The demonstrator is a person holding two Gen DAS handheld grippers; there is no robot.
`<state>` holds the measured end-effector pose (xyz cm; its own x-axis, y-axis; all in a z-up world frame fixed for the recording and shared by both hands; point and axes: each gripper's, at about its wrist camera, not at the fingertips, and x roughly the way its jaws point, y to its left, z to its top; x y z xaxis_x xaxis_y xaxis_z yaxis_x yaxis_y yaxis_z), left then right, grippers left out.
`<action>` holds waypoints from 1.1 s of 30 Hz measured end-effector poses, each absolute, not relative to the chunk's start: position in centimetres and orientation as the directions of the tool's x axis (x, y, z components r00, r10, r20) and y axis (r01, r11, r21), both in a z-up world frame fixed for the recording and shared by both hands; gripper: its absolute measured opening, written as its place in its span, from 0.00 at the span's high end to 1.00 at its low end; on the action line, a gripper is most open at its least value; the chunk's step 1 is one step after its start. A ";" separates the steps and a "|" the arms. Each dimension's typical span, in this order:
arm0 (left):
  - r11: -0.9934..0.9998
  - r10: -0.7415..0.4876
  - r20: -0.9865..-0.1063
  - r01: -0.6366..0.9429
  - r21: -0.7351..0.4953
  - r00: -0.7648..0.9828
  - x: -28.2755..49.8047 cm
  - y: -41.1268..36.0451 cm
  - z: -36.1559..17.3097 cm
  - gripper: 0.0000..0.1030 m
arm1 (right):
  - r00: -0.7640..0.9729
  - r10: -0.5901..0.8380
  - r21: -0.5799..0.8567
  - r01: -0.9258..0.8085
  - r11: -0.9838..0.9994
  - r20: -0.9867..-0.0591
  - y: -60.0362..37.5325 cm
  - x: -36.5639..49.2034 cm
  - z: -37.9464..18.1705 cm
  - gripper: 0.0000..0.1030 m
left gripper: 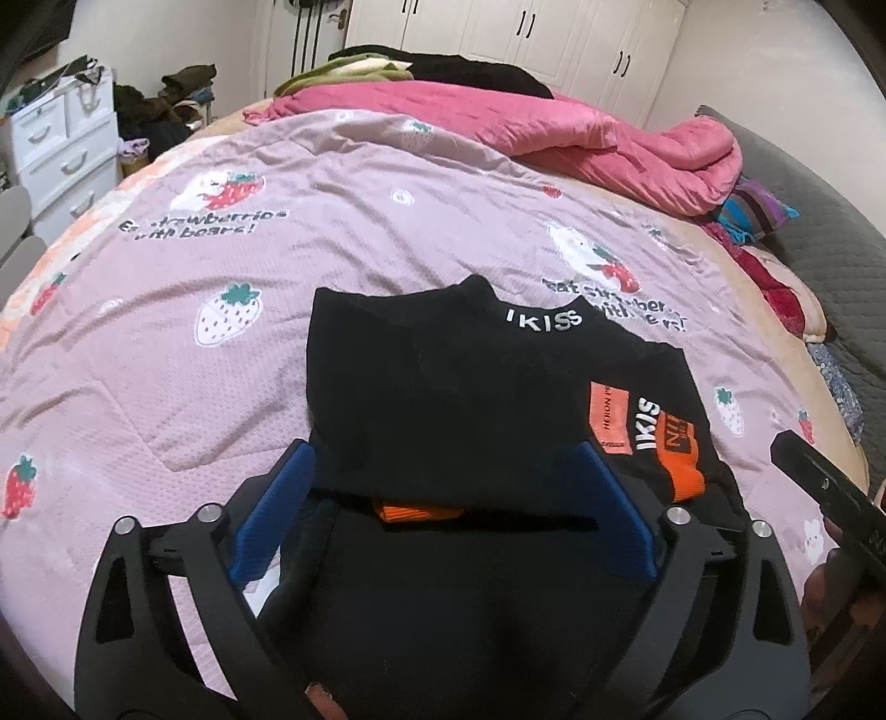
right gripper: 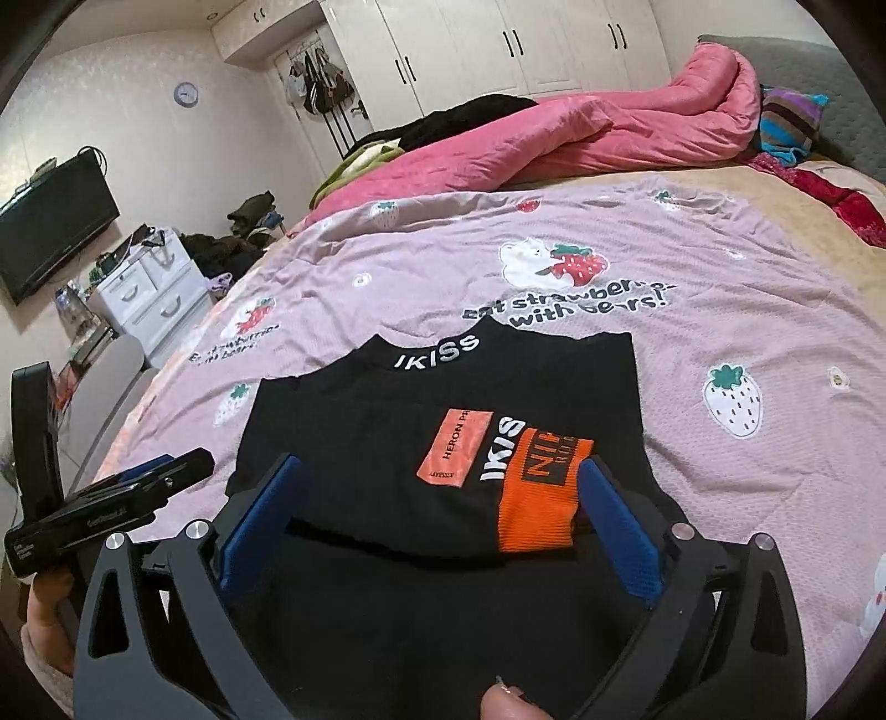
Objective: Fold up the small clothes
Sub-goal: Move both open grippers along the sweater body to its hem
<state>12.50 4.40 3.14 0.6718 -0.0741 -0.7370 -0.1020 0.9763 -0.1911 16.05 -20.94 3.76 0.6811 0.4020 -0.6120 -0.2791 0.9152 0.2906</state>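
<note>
Blue fingers (left gripper: 302,482) of left gripper (left gripper: 443,498) and right gripper (right gripper: 443,520) spread wide, released. Black folded top (right gripper: 443,432), orange patch, flat on strawberry-print bedspread (right gripper: 720,310); pink quilt (right gripper: 581,133), white wardrobes (right gripper: 498,44) behind.

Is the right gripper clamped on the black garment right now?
No, the right gripper stands wide open, its blue pads apart above the black garment.

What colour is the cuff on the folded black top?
Orange ribbed cuff, clearest in the right wrist view.
</note>
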 end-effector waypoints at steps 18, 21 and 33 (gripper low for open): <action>0.978 -0.068 -0.714 -0.096 -0.188 0.697 10.1 4.1 4.9 0.10 | 0.720 0.381 0.244 -0.293 0.924 -0.580 -21.5 13.9 6.0 0.04; 0.978 -0.063 -0.710 -0.099 -0.185 0.702 9.7 4.2 4.9 0.10 | 0.723 0.384 0.245 -0.296 0.923 -0.574 -21.8 13.4 5.9 0.04; 0.980 -0.035 -0.710 -0.115 -0.162 0.703 7.3 4.3 4.8 0.09 | 0.727 0.370 0.228 -0.291 0.929 -0.578 -23.3 11.2 5.7 0.04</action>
